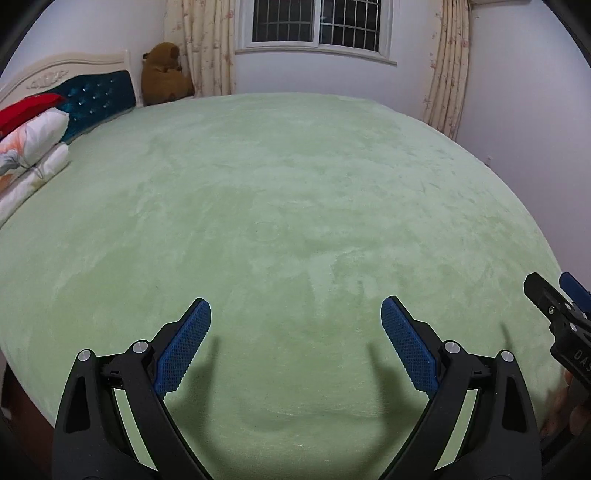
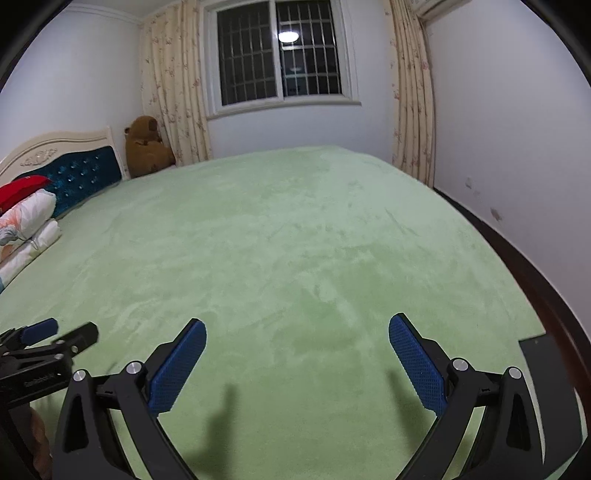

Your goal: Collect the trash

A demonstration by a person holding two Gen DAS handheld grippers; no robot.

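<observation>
A: So, starting at nine o'clock, what sits at the far left?

B: Stacked pillows [image 1: 31, 147], a red one on top, lean against a cream headboard [image 1: 99, 88] with blue tufted padding. At about eleven o'clock a brown teddy bear [image 1: 166, 74] sits in the corner beside a floral curtain [image 1: 207, 44].

A: And toward twelve?

B: A barred window [image 1: 317, 22], dark outside, above the green blanket [image 1: 295, 203] that covers the whole bed. I can see no trash anywhere on it in either view.

A: The grippers?

B: At six o'clock in its own view, the left gripper [image 1: 295, 343] hangs above the blanket, blue pads spread wide with nothing between them. The right gripper [image 2: 297, 363] shows the same in its view: fingers wide apart, only blanket between them.

A: Are they near each other?

B: Side by side. The right one's tip shows at three o'clock in the left view, and a second curtain [image 1: 447, 66] hangs at one o'clock.
</observation>
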